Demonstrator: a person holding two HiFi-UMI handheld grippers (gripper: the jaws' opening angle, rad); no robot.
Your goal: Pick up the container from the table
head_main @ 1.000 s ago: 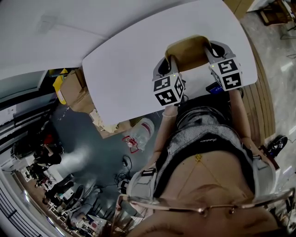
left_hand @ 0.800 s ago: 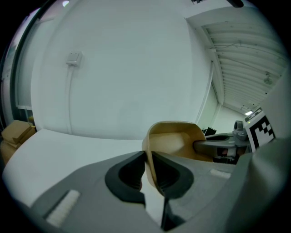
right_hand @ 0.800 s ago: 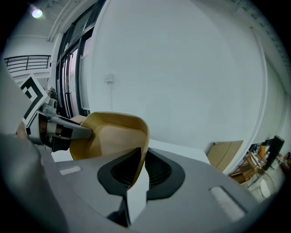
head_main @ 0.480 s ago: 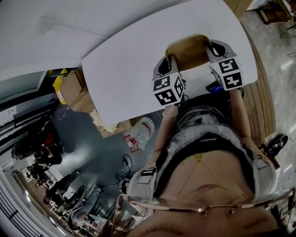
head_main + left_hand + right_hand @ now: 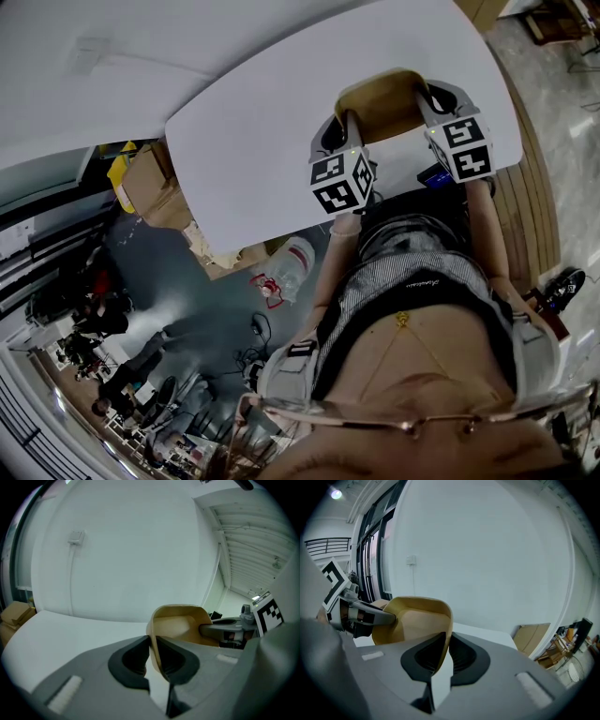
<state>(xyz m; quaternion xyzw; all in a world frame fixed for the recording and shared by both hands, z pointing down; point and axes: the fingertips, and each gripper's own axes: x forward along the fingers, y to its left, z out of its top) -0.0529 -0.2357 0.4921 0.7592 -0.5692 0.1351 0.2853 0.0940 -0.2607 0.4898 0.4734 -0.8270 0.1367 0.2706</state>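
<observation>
The white table lies open left of and beyond the tan container. Both its side walls are taken: the left gripper clamps one, and the right gripper, jaws just closing, pinches the other. The person's torso crowds the near edge.

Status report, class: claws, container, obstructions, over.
Left claw shut on container wall. Right claw, just closing, grips opposite wall. Nothing in the way on table.
</observation>
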